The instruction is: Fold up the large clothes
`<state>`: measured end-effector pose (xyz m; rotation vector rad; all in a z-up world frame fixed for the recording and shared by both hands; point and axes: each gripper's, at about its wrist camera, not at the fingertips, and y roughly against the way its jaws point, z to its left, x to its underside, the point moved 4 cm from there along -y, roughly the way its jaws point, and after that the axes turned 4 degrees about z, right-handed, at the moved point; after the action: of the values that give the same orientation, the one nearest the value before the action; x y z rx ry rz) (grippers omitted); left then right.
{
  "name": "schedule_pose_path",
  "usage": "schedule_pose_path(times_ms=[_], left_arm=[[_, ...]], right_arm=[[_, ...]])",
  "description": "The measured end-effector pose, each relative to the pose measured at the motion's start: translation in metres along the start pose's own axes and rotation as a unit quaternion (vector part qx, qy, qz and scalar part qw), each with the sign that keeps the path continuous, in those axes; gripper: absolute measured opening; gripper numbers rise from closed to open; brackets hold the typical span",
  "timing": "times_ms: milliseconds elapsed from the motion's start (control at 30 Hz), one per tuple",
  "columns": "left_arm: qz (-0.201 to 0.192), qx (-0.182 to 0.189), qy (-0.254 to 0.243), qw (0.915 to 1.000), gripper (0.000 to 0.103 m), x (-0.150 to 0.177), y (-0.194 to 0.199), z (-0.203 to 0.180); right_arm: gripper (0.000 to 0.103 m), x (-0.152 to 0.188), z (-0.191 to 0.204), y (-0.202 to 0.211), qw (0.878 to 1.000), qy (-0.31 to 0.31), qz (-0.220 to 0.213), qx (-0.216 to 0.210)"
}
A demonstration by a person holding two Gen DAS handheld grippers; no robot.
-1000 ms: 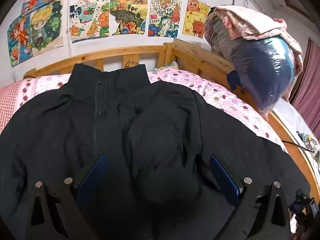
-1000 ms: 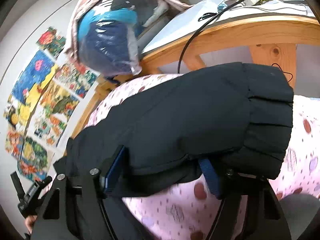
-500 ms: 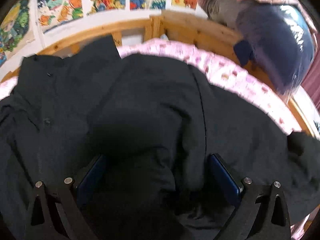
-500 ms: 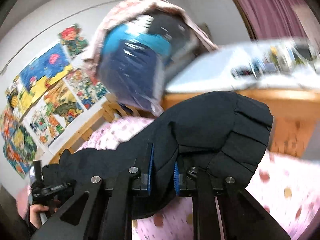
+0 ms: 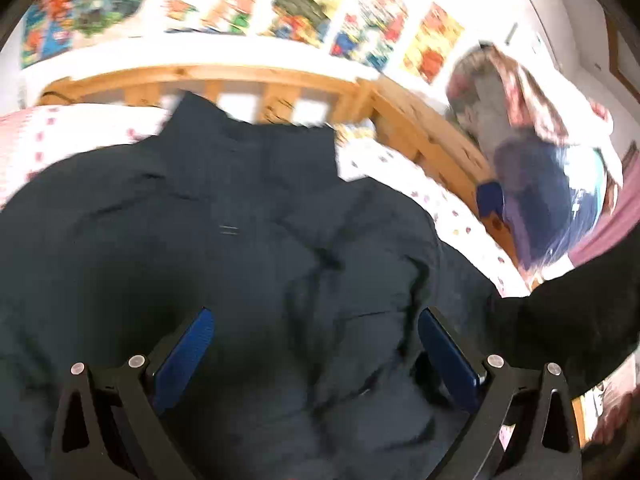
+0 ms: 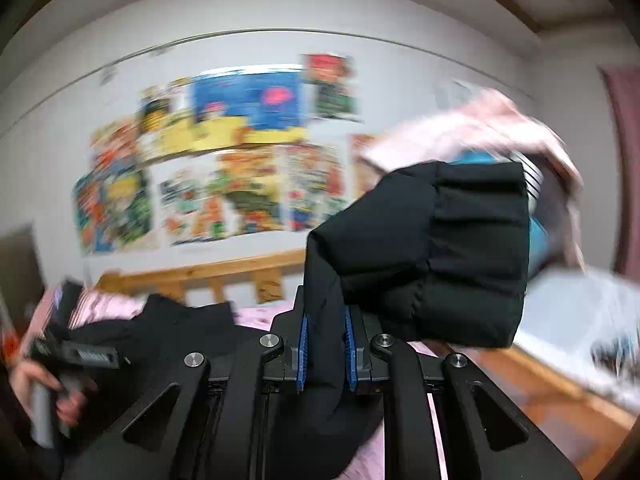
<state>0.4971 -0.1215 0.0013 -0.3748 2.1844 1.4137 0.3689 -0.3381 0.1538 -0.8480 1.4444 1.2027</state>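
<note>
Black padded fabric fills both views. Our right tongs are clamped on the jacket sleeve, lifting its cuff clear of the bed, we judge so it can swing across the body for a fold. Our left tongs hang spread apart just above the jacket, gripping nothing, perhaps ready to steady it. It lies flat, collar pointing away, on a pink spotted bedsheet. Beyond stands a wooden bed rail, a wrapped bundle of bedding at the right, and bright drawings on the white wall.
</note>
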Motion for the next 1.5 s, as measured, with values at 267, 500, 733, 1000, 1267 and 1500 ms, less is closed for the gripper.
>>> schedule_pose_path(times_ms=[267, 500, 733, 1000, 1267, 1500], left_arm=[[-0.034, 0.032, 0.091, 0.9948, 0.103, 0.020, 0.082, 0.105], [-0.075, 0.185, 0.166, 0.9657, 0.102, 0.039, 0.102, 0.155], [-0.024, 0.257, 0.167, 0.9517, 0.102, 0.039, 0.062, 0.129], [0.051, 0.204, 0.157, 0.9649, 0.101, 0.057, 0.016, 0.113], [0.069, 0.141, 0.170, 0.9729, 0.055, 0.063, -0.002, 0.121], [0.002, 0.095, 0.096, 0.9908, 0.006, 0.041, 0.029, 0.101]], right_arm=[[0.014, 0.015, 0.171, -0.010, 0.973, 0.210, 0.018, -0.091], [0.014, 0.097, 0.245, 0.001, 0.938, 0.294, 0.097, -0.155], [0.063, 0.159, 0.256, 0.028, 0.904, 0.348, 0.157, -0.192], [0.070, 0.179, 0.239, 0.079, 0.898, 0.342, 0.165, -0.222], [0.070, 0.168, 0.171, 0.094, 0.926, 0.251, 0.180, -0.219], [0.081, 0.134, 0.077, 0.065, 0.962, 0.105, 0.179, -0.177]])
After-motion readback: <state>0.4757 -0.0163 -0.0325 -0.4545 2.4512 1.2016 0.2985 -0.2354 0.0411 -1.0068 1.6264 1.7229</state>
